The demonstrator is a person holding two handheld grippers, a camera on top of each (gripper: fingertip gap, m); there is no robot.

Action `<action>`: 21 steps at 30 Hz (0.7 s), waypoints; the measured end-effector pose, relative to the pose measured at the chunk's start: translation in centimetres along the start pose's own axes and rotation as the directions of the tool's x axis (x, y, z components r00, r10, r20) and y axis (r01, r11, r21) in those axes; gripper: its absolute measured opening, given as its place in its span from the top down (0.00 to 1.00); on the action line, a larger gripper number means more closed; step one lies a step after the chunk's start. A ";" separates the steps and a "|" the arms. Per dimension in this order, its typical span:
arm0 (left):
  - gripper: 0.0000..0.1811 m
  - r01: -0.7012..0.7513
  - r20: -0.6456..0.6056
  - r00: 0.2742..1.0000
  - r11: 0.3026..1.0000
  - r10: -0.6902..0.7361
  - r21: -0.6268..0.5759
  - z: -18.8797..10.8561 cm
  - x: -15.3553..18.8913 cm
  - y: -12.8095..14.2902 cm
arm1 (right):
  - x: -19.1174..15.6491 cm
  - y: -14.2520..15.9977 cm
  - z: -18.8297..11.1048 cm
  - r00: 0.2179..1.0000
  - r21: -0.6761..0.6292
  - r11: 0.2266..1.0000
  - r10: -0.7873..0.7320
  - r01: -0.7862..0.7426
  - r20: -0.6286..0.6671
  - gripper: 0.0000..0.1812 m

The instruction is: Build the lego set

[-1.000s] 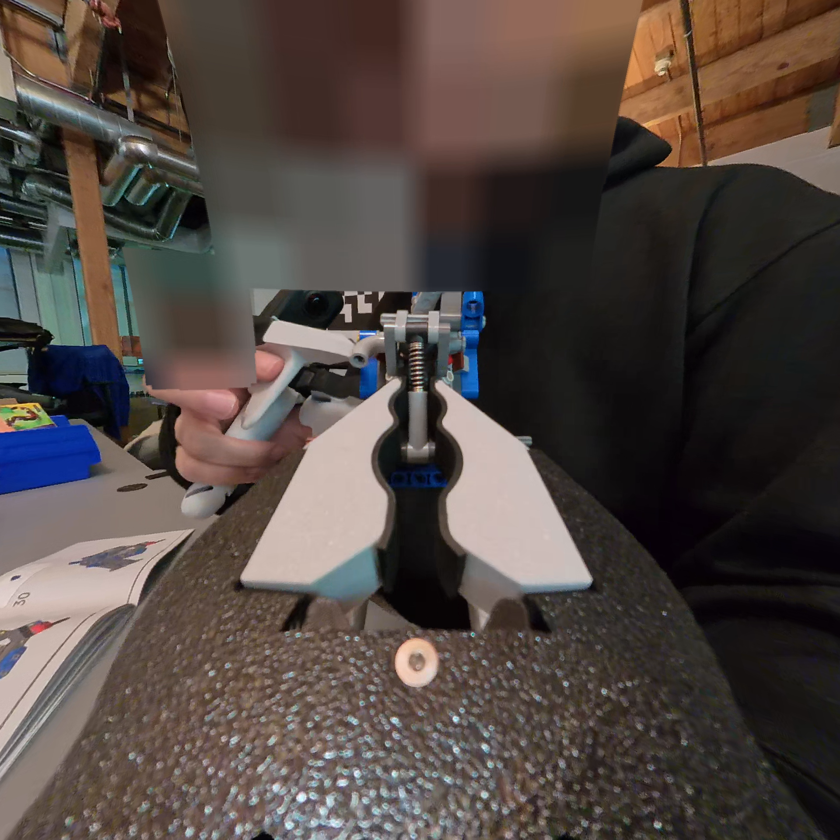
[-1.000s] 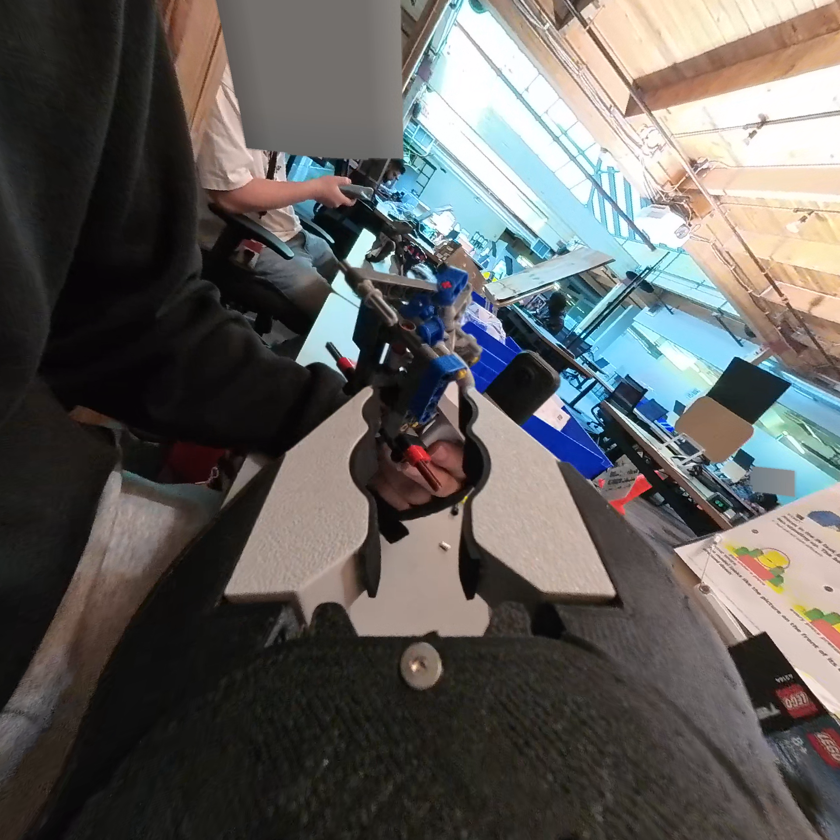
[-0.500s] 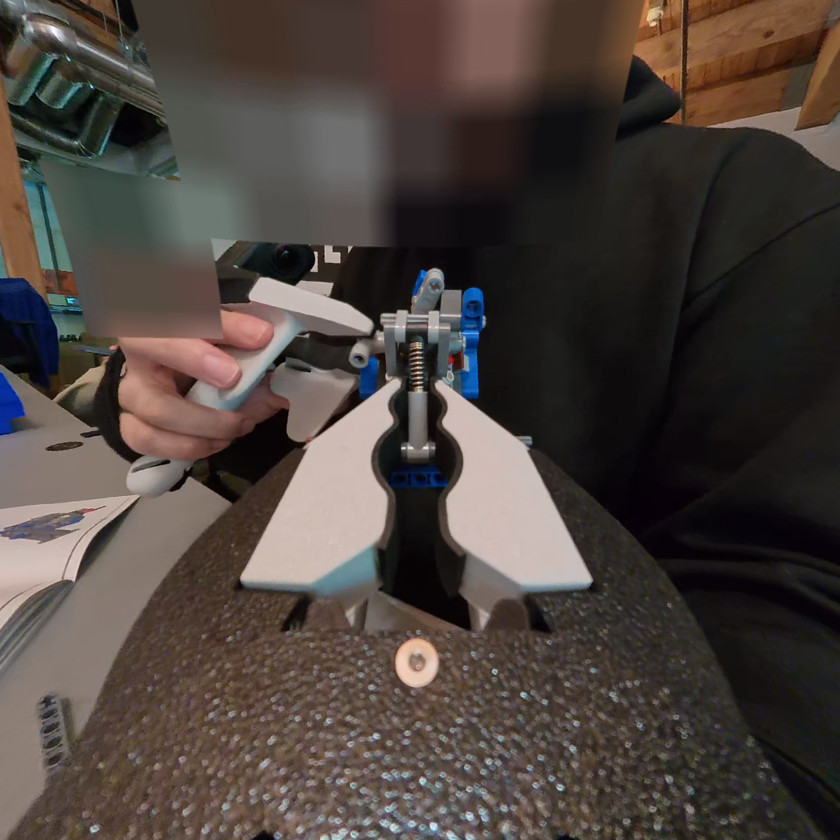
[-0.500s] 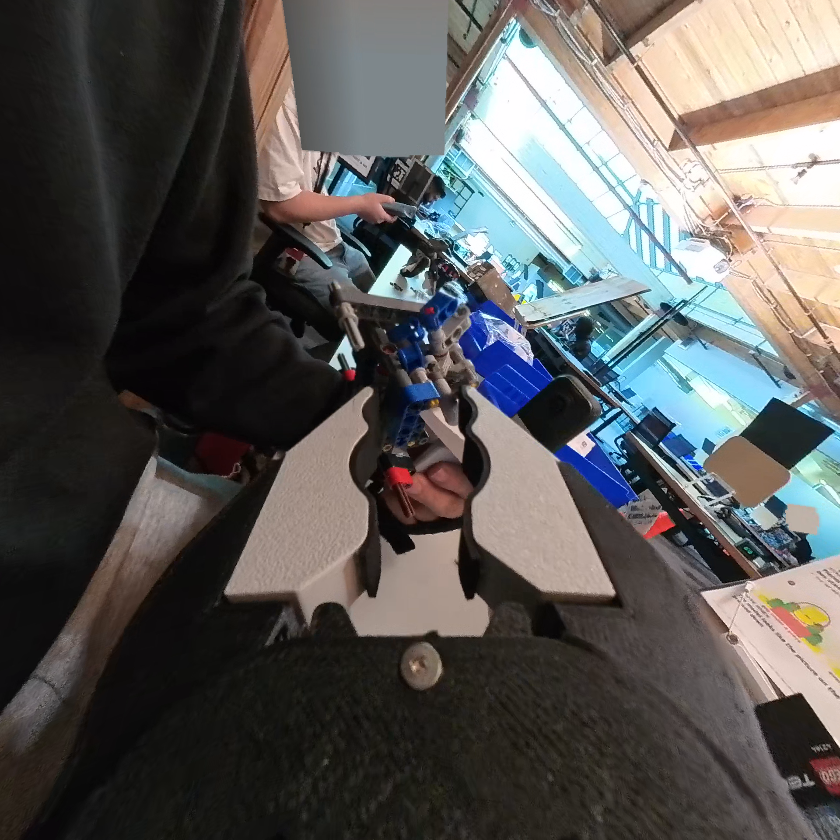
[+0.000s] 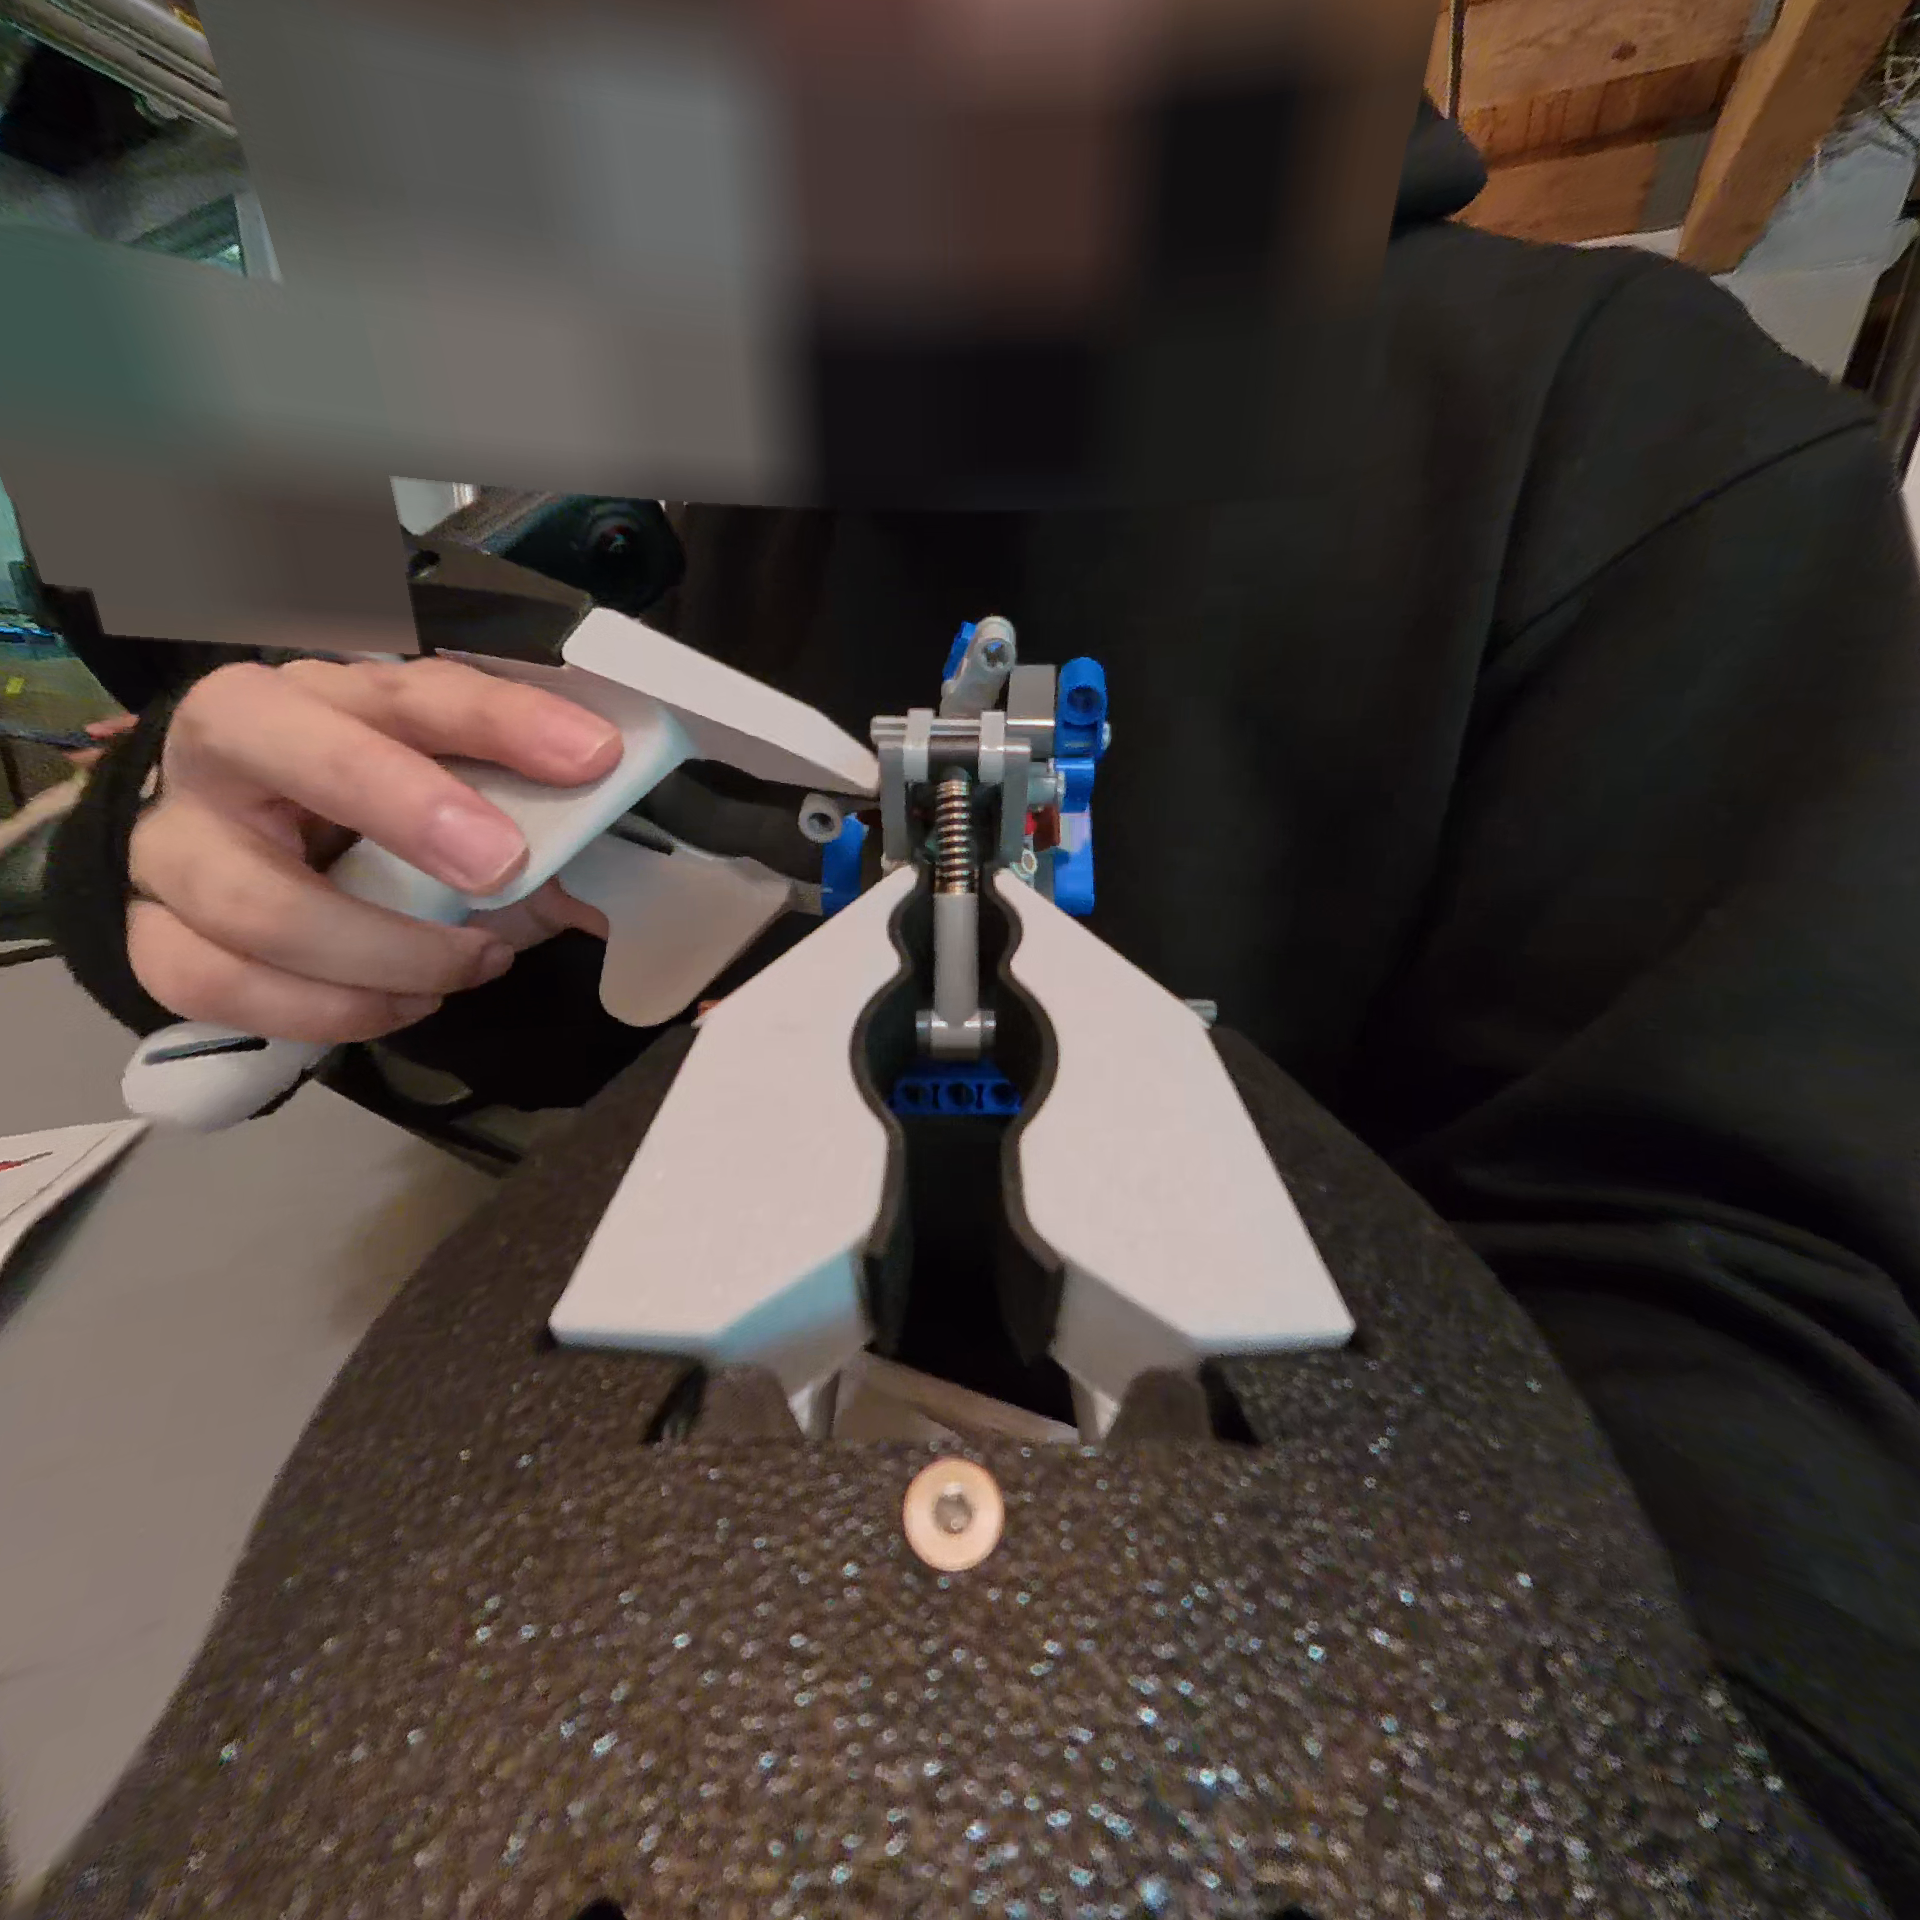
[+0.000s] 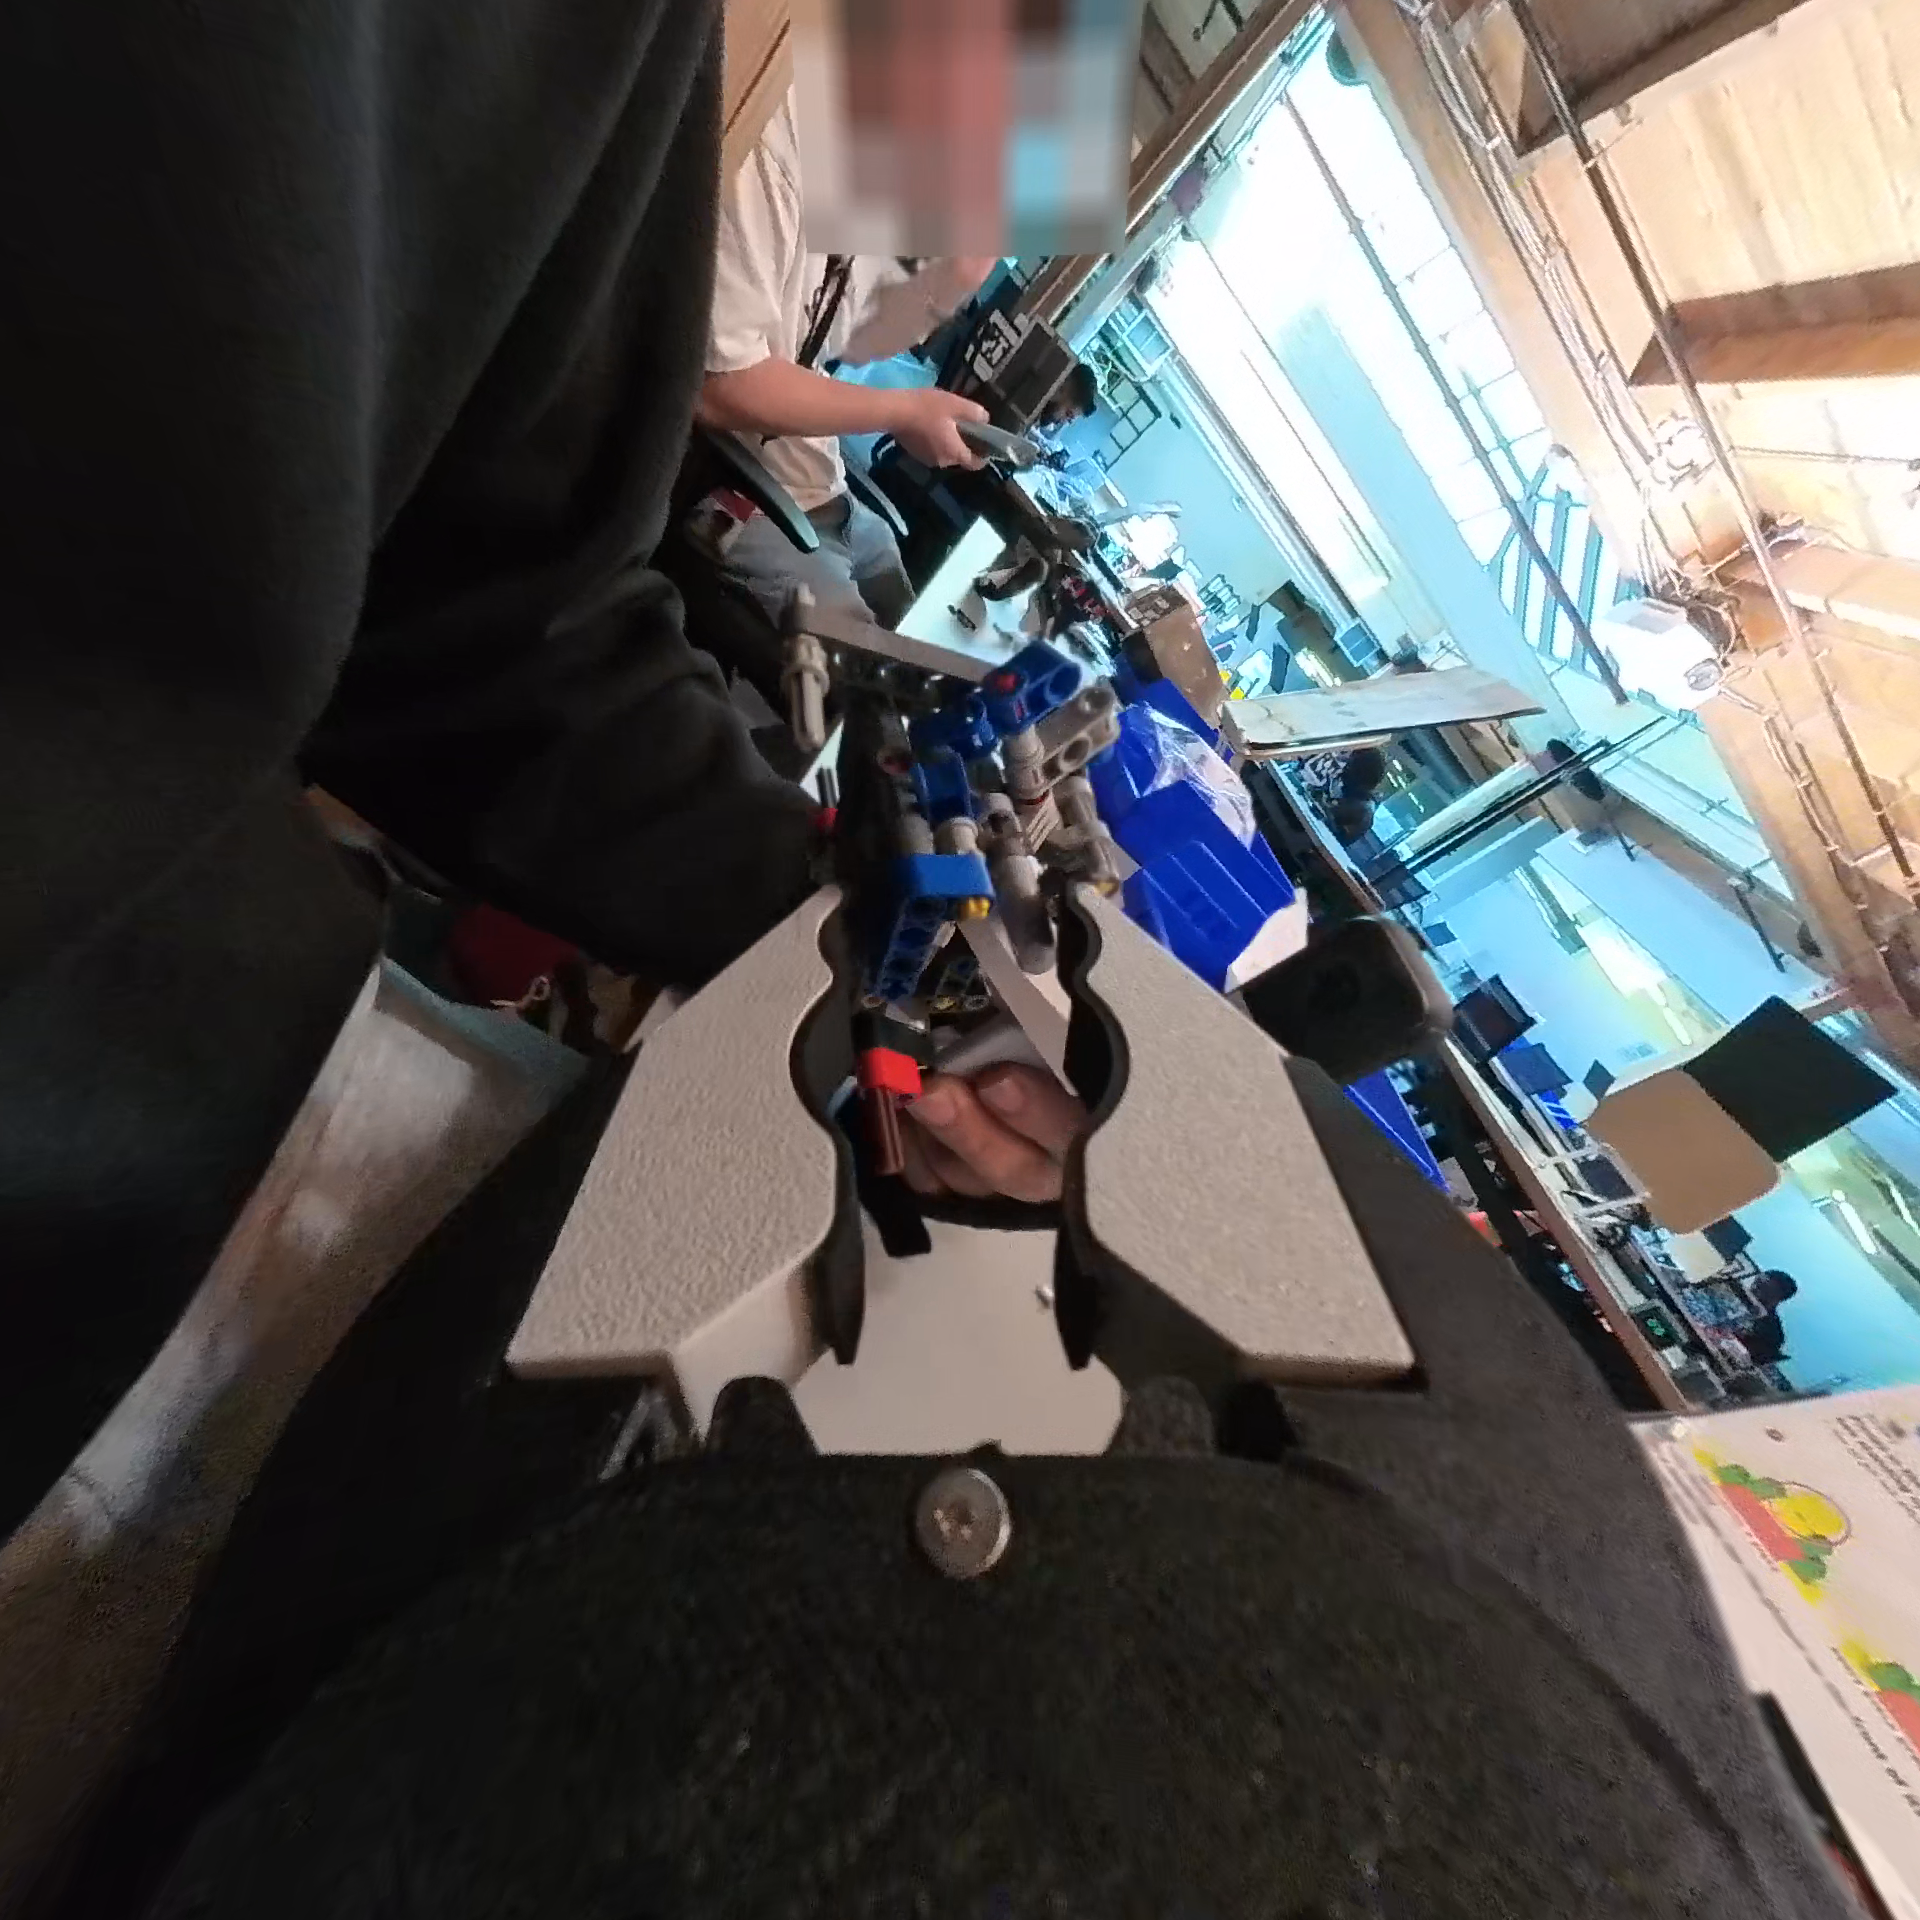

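1. Since the earlier frame, the right gripper [image 5: 831, 821] has drawn closer to the lego model [image 5: 977, 790], its upper finger tip now touching the grey frame.
2. Held up in front of a black hoodie [image 5: 1507, 727], the model sits clamped between the left gripper [image 5: 954, 883] tips: grey beams, blue pieces and a coiled metal spring on a smooth shaft.
3. In the right wrist view, the right gripper [image 6: 951, 914] closes around the model's blue and grey end.
4. Both grippers have matte grey fingers with wavy black inner pads and pebbled dark foam bodies.
5. A hand [image 5: 343, 852] grips the right gripper's pale handle; a printed instruction booklet [image 6: 1797, 1600] lies at the edge.
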State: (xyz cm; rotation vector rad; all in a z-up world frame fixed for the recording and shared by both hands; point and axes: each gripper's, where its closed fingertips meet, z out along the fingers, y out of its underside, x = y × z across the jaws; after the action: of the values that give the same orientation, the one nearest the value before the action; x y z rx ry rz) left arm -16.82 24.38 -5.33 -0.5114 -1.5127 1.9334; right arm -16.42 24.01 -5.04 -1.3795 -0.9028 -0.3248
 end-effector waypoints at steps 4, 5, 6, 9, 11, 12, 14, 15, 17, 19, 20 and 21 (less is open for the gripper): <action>0.96 -0.069 0.119 0.991 0.997 0.065 0.026 -0.9 -1.0 -0.7 | 0.6 0.7 -0.2 0.995 -0.067 0.994 -0.085 0.082 -0.045 0.81; 0.94 -0.083 0.169 0.983 0.996 0.076 0.035 -1.4 -1.5 -1.0 | 1.0 1.0 -0.3 0.991 -0.091 0.990 -0.114 0.108 -0.067 0.81; 0.93 -0.102 0.227 0.970 0.994 0.090 0.043 -1.9 -2.1 -1.3 | 1.4 1.4 -0.4 0.985 -0.117 0.984 -0.144 0.132 -0.095 0.82; 0.88 -0.156 0.466 0.876 0.987 0.124 0.032 -4.5 -4.5 -2.1 | 2.9 2.9 -1.0 0.955 -0.207 0.960 -0.231 0.191 -0.189 0.82; 0.88 -0.145 0.661 0.741 0.989 0.118 -0.015 -7.4 -6.6 -2.1 | 4.1 4.8 -1.8 0.911 -0.320 0.917 -0.325 0.239 -0.252 0.83; 0.88 -0.128 0.736 0.665 0.991 0.124 -0.051 -8.9 -7.4 -1.8 | 4.5 6.1 -2.2 0.881 -0.393 0.877 -0.395 0.277 -0.260 0.83; 0.89 -0.097 0.813 0.567 0.991 0.133 -0.095 -10.9 -7.9 -1.4 | 4.6 8.8 -2.8 0.830 -0.505 0.791 -0.509 0.346 -0.228 0.83; 0.92 -0.068 0.837 0.531 0.991 0.136 -0.118 -11.6 -8.2 -0.9 | 4.4 10.1 -2.9 0.821 -0.543 0.762 -0.530 0.352 -0.211 0.83; 0.91 0.020 0.896 0.418 0.985 0.150 -0.174 -13.7 -9.0 0.3 | 3.9 12.5 -3.1 0.814 -0.605 0.712 -0.554 0.356 -0.175 0.83; 0.90 0.114 0.937 0.302 0.970 0.174 -0.217 -15.7 -9.4 1.3 | 3.5 14.5 -3.4 0.810 -0.661 0.658 -0.573 0.361 -0.128 0.84; 0.89 0.151 0.941 0.288 0.962 0.179 -0.229 -16.0 -9.3 1.7 | 3.3 15.5 -3.6 0.813 -0.689 0.627 -0.574 0.363 -0.094 0.86; 0.89 0.173 0.935 0.310 0.957 0.170 -0.232 -15.6 -9.1 2.1 | 2.9 16.2 -3.8 0.822 -0.705 0.608 -0.566 0.366 -0.061 0.88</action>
State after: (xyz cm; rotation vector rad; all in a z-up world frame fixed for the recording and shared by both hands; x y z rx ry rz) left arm -0.68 29.13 -12.19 0.7844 -2.5371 2.0820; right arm -2.10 24.76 -14.07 -1.6603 -0.9403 -1.3495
